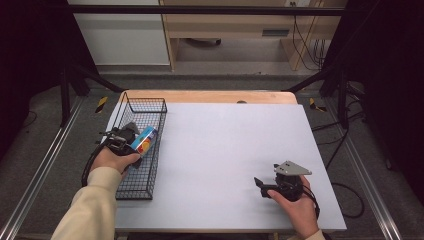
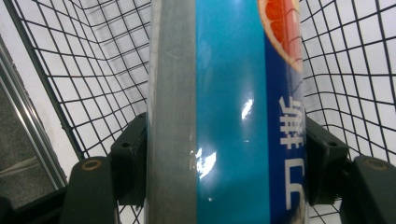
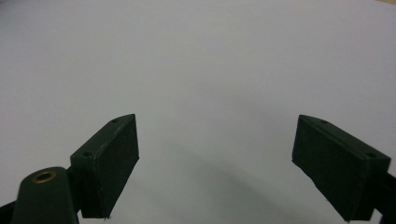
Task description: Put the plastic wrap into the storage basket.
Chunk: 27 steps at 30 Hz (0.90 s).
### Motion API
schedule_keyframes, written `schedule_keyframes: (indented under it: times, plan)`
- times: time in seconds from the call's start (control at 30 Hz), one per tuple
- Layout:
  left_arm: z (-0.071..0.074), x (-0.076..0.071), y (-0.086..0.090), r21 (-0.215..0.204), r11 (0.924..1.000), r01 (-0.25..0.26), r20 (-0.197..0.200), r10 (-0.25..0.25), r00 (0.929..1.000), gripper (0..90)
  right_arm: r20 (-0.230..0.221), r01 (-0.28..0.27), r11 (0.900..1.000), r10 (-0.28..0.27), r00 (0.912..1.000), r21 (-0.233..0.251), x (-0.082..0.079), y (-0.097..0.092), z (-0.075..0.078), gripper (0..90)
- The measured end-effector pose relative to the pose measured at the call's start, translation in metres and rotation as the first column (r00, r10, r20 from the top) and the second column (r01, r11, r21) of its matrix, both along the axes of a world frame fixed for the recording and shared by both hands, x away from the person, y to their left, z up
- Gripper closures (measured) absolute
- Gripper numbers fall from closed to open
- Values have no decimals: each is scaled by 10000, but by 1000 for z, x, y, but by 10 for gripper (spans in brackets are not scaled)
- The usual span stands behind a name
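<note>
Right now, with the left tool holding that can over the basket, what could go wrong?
1. The blue can is glossy and gripped only at its sides by the left tool; it could slip or twist as it goes down.
2. It sits close to the wire basket wall, so it may clip the rim or mesh and nudge the basket.
3. The basket stands near the table edge; a push could shift it off.

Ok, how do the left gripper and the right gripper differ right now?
The left gripper is shut on a blue can, its fingers pressed to the can's sides; the right gripper is open and holds nothing. The left gripper is over the black wire basket; the right gripper is above the bare white table. Both are hand-held and have black fingers.
</note>
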<state>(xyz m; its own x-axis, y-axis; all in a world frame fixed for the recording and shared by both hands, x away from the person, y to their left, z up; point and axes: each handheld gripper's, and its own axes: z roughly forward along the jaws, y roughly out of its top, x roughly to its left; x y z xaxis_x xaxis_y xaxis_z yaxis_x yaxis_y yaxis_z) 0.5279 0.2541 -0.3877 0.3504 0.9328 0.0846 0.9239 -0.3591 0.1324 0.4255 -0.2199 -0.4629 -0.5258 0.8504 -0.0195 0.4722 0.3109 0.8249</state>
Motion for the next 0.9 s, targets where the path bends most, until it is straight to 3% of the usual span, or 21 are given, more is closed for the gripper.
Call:
schedule_keyframes:
  times: [0.27,0.9]
  plan:
    - [-2,2,-2,93,10000,15,-217,-13,9998,318,-17,-12,10000,12,10000,1,0,0,0,149]
    - [-3,3,-4,320,9994,130,-254,-122,9996,316,-44,-65,10000,65,10000,-32,0,0,0,149]
